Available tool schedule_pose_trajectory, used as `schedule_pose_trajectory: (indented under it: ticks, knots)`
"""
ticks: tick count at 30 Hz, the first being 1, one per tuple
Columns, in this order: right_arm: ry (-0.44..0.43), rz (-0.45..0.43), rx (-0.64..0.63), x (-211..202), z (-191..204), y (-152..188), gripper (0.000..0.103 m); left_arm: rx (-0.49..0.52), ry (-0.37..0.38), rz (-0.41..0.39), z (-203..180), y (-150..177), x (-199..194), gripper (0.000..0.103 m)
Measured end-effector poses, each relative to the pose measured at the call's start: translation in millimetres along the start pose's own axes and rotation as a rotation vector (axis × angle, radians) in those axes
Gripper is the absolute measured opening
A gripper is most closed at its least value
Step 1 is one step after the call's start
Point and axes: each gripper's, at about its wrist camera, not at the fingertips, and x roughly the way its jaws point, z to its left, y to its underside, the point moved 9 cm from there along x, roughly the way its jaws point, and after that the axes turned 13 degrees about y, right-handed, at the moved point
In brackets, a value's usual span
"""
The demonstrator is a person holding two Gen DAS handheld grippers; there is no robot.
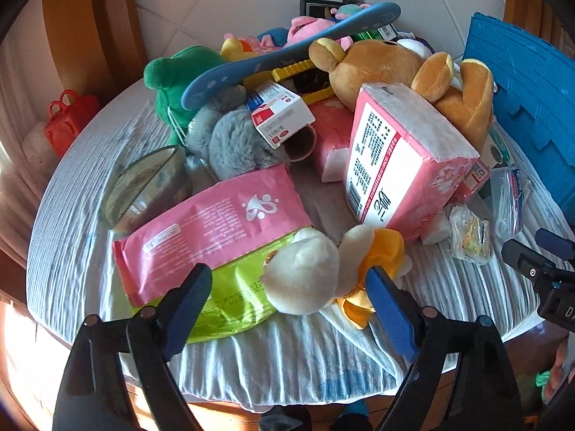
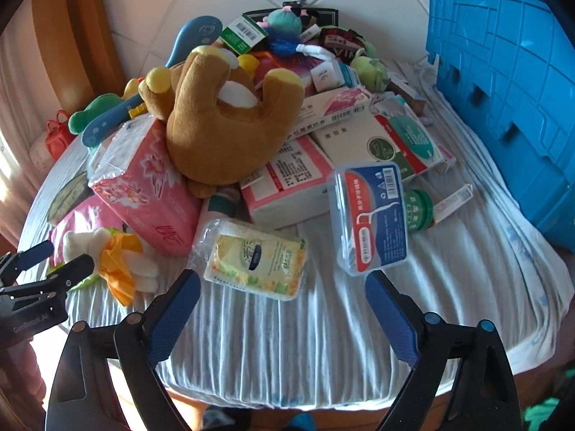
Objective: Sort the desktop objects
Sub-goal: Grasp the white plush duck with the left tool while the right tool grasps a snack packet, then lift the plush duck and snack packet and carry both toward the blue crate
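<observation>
A heap of toys, boxes and packs lies on a round table under a white ribbed cloth (image 1: 280,366). My left gripper (image 1: 287,273) stands open around a white and orange plush toy (image 1: 305,273), whose orange part reaches the right finger. That toy rests on a lime green pouch (image 1: 233,305) and a pink pouch (image 1: 215,226). My right gripper (image 2: 284,278) is open over bare cloth (image 2: 287,341), just short of a yellow wipes pack (image 2: 255,262) and a clear floss-pick box (image 2: 370,215). The left gripper (image 2: 64,256) shows at that view's left edge by the plush toy (image 2: 115,258).
A brown plush bear (image 2: 222,122) lies on a pink tissue pack (image 2: 151,186). A blue crate (image 2: 510,100) stands tilted at the right. Grey plush (image 1: 233,140), green plush (image 1: 179,72), a long blue plastic piece (image 1: 287,54) and a glass bowl (image 1: 147,186) fill the left side.
</observation>
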Motion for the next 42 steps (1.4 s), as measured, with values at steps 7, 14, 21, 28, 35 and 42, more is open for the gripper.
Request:
schedule_pose_trajectory:
  ticks: [7, 14, 21, 28, 35, 42]
  knots:
    - [-0.032, 0.061, -0.006, 26.3, 16.6, 4.9, 0.087, 0.022, 0.044, 0.033, -15.9, 3.1, 21.9, 0.057]
    - [-0.035, 0.1, -0.017, 46.5, 21.8, 5.9, 0.087, 0.047, 0.039, -0.001, -27.9, 1.6, 13.2, 0.044]
    - [-0.053, 0.094, -0.031, 37.8, 23.1, 6.3, 0.037, 0.057, 0.038, -0.032, -32.7, 1.5, -11.1, 0.035]
    - [-0.091, 0.08, -0.005, 20.2, 7.8, 3.6, 0.024, 0.052, 0.037, -0.069, -31.1, -7.6, -20.3, 0.034]
    - [-0.098, 0.039, -0.007, 4.0, 0.1, -3.7, 0.02, 0.052, 0.008, -0.136, -24.2, -23.8, -44.2, 0.034]
    - [-0.122, 0.013, -0.034, -1.5, 3.5, -16.0, 0.015, 0.064, -0.02, -0.167, -22.9, -33.8, -57.4, 0.034]
